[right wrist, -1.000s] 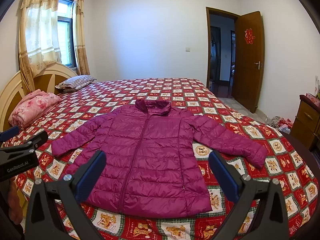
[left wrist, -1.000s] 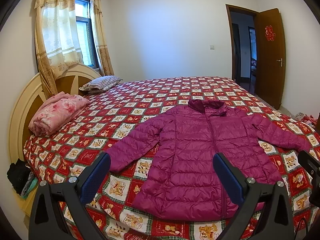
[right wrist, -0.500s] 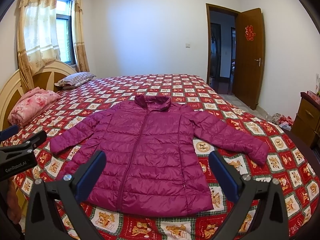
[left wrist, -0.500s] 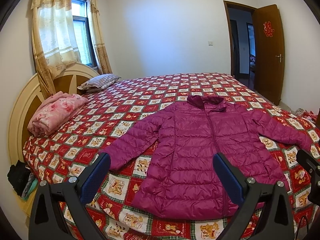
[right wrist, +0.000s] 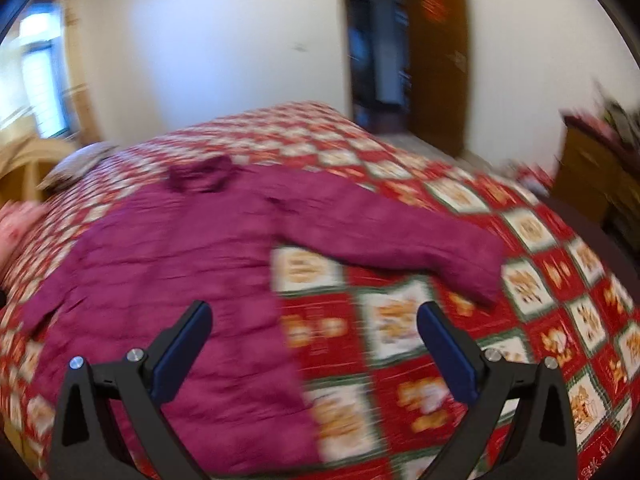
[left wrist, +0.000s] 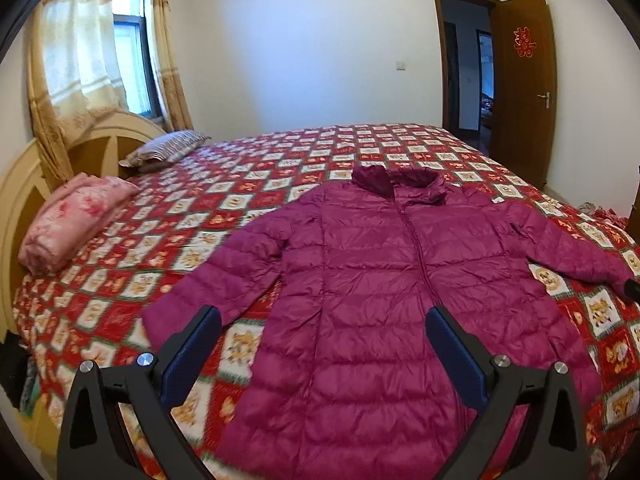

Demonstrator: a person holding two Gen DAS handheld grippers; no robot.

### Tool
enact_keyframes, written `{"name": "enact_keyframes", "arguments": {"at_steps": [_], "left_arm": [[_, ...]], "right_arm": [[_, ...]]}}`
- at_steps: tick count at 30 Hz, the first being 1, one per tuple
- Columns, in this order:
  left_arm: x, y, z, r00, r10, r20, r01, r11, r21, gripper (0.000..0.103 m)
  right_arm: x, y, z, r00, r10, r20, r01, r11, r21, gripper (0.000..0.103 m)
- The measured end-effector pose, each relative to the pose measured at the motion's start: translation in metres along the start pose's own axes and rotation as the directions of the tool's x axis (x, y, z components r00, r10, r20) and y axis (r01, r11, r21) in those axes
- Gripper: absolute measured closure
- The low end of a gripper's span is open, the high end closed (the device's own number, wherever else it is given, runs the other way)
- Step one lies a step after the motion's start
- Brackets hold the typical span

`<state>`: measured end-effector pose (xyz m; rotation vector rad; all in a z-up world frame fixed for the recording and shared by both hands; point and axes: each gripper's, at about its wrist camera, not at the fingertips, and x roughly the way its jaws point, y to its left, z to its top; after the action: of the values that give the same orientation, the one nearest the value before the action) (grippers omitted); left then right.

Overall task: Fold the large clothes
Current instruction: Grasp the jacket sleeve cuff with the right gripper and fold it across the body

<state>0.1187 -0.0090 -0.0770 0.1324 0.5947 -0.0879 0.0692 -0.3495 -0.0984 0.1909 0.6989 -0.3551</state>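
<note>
Your left gripper (left wrist: 322, 344) and right gripper (right wrist: 314, 338) hover with jaws wide over the magenta jacket (left wrist: 384, 304); only the right view shows the dresser (right wrist: 592, 168).

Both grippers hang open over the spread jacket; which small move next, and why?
Probably bring the open right gripper down onto the cuff of the magenta quilted puffer jacket sleeve: it lies spread flat on the red patchwork bedspread, unfolded, just ahead of its fingers.
</note>
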Motion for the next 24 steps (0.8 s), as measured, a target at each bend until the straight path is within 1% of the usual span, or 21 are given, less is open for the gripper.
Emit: {"name": "enact_keyframes", "arguments": {"at_steps": [2,3,5,7,8,11,13,14,16,17,18,19,20,21,23,24], "left_arm": [[0.021,-0.004,0.005,0.999,0.040,-0.016,-0.040,0.999,0.023,0.001],[0.031,-0.005,0.008,0.998,0.054,-0.023,-0.054,0.998,0.034,0.001],[0.051,-0.005,0.012,0.997,0.078,-0.028,-0.077,0.996,0.043,0.001],[0.071,-0.003,0.015,0.993,0.104,-0.059,-0.101,0.994,0.051,0.001],[0.082,-0.001,0.016,0.990,0.119,-0.080,-0.115,0.992,0.051,0.001],[0.107,0.007,0.014,0.979,0.162,-0.124,-0.155,0.986,0.064,0.001],[0.117,0.008,0.011,0.973,0.187,-0.134,-0.177,0.980,0.088,0.001],[0.121,0.010,0.009,0.971,0.197,-0.136,-0.185,0.978,0.095,0.001],[0.131,0.013,0.007,0.965,0.214,-0.151,-0.200,0.974,0.104,0.001],[0.135,0.014,0.006,0.963,0.217,-0.160,-0.203,0.974,0.100,0.001],[0.138,0.016,0.005,0.962,0.215,-0.165,-0.202,0.975,0.093,0.001],[0.140,0.017,0.005,0.962,0.215,-0.169,-0.202,0.975,0.090,0.001],[0.142,0.017,0.005,0.961,0.216,-0.173,-0.203,0.975,0.090,0.001],[0.144,0.017,0.005,0.960,0.218,-0.175,-0.204,0.975,0.093,0.001],[0.146,0.016,0.007,0.960,0.222,-0.173,-0.208,0.974,0.094,0.001],[0.147,0.016,0.008,0.960,0.218,-0.174,-0.204,0.974,0.094,0.001]], "right_arm": [[0.019,-0.032,0.006,0.999,-0.039,-0.035,0.042,0.996,0.080,0.000],[0.024,-0.042,0.008,0.998,-0.053,-0.040,0.057,0.993,0.104,0.000],[0.038,-0.073,0.013,0.993,-0.106,-0.045,0.112,0.983,0.149,0.000],[0.052,-0.096,0.018,0.987,-0.146,-0.064,0.155,0.973,0.173,0.000],[0.060,-0.106,0.020,0.985,-0.153,-0.080,0.166,0.968,0.190,0.001],[0.077,-0.140,0.024,0.982,-0.138,-0.127,0.168,0.951,0.261,0.015],[0.083,-0.147,0.026,0.983,-0.117,-0.139,0.152,0.949,0.276,0.016],[0.085,-0.150,0.026,0.984,-0.112,-0.141,0.147,0.951,0.272,0.019],[0.090,-0.150,0.027,0.986,-0.089,-0.144,0.125,0.957,0.261,0.032],[0.093,-0.149,0.027,0.986,-0.077,-0.151,0.114,0.960,0.257,0.043],[0.096,-0.150,0.027,0.986,-0.060,-0.156,0.100,0.961,0.258,0.051],[0.098,-0.151,0.027,0.987,-0.039,-0.159,0.080,0.962,0.262,0.055],[0.101,-0.152,0.027,0.986,-0.033,-0.161,0.074,0.963,0.259,0.064],[0.104,-0.152,0.028,0.987,-0.034,-0.158,0.074,0.966,0.249,0.075],[0.106,-0.150,0.032,0.988,-0.029,-0.150,0.064,0.971,0.231,0.085],[0.103,-0.146,0.036,0.990,-0.034,-0.140,0.064,0.975,0.215,0.087]]}}
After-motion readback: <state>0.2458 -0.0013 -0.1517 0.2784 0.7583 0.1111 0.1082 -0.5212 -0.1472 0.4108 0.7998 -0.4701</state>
